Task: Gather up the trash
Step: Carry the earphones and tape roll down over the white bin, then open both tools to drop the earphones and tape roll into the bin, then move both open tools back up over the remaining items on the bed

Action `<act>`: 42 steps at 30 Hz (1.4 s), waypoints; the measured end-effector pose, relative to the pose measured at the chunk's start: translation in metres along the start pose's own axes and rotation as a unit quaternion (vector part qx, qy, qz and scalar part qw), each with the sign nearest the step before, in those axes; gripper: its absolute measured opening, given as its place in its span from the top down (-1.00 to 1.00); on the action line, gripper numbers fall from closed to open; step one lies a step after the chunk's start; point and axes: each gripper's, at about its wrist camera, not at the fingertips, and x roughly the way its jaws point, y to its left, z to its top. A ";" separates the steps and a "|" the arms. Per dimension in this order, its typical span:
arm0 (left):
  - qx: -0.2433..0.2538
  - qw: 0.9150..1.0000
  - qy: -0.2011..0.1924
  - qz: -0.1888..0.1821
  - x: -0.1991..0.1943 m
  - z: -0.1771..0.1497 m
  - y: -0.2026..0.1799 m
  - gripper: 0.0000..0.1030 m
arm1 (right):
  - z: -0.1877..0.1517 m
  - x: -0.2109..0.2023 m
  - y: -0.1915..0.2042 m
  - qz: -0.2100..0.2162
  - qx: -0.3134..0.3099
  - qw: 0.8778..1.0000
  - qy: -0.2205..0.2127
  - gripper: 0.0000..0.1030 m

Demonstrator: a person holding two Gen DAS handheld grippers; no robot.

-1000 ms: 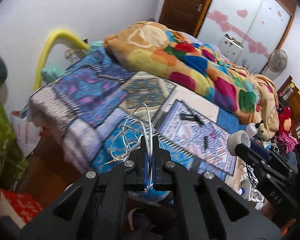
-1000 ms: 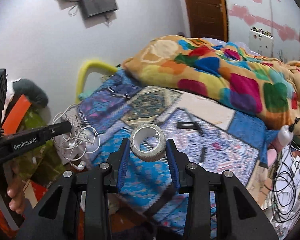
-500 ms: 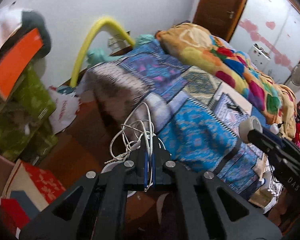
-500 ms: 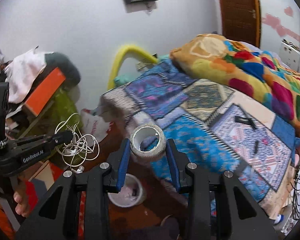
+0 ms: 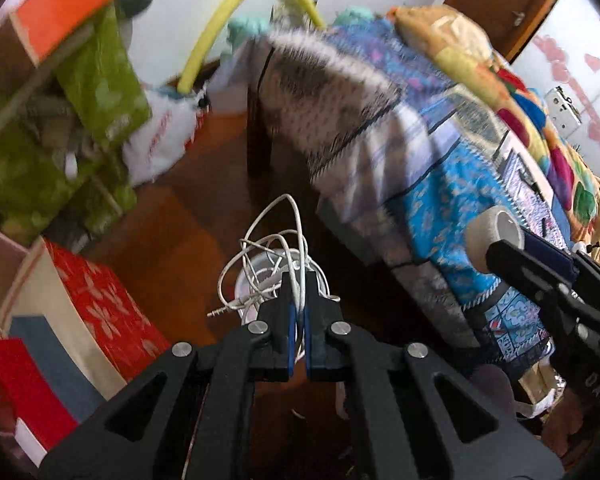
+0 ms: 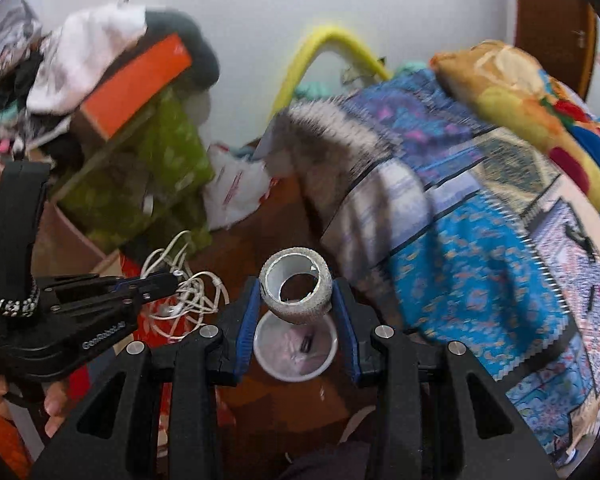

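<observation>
Below, brown floor (image 6: 300, 396), white bin (image 6: 294, 352); left tongs (image 5: 298, 280) clamping cable (image 5: 268, 248), right tongs (image 6: 296, 300) clamping tape roll (image 6: 296, 292)

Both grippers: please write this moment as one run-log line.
left gripper: shut on earphone cable | right gripper: shut on tape roll | white bin: below

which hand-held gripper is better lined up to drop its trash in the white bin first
Right. Its hand-held gripper holds the tape roll almost directly over the white bin. The left hand-held gripper with the earphone cable sits off to the bin's side.
</observation>
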 end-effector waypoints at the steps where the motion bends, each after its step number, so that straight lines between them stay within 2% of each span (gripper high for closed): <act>1: -0.006 1.000 0.012 -0.001 0.010 -0.001 0.005 0.97 | -0.002 0.012 0.002 0.004 -0.004 1.000 0.015 0.35; 9: -0.037 0.995 0.094 -0.012 0.080 -0.012 0.025 0.97 | -0.010 0.077 0.002 0.016 -0.007 0.995 0.097 0.34; 13: -0.046 0.992 0.121 -0.016 0.107 -0.014 0.027 0.97 | -0.012 0.104 -0.005 0.019 0.003 0.992 0.128 0.34; 17: -0.055 0.988 0.145 -0.015 0.127 -0.013 0.031 0.97 | -0.011 0.121 -0.011 0.035 0.023 0.988 0.148 0.34; 21: -0.063 0.986 0.153 -0.014 0.135 -0.007 0.032 0.93 | -0.008 0.127 -0.012 0.058 0.037 0.985 0.156 0.32; 25: -0.060 0.987 0.146 -0.001 0.131 -0.002 0.033 0.62 | -0.005 0.130 -0.011 0.062 0.035 0.984 0.165 0.30; 30: -0.044 0.991 0.128 0.018 0.112 -0.001 0.032 0.60 | -0.006 0.123 -0.010 0.061 0.024 0.985 0.162 0.16; 35: -0.034 0.994 0.097 0.033 0.083 0.000 0.029 0.61 | -0.006 0.108 -0.009 0.056 0.015 0.987 0.149 0.15; 42: -0.034 0.998 0.043 0.022 0.031 0.003 0.016 0.60 | -0.003 0.056 -0.007 0.030 -0.009 0.996 0.089 0.15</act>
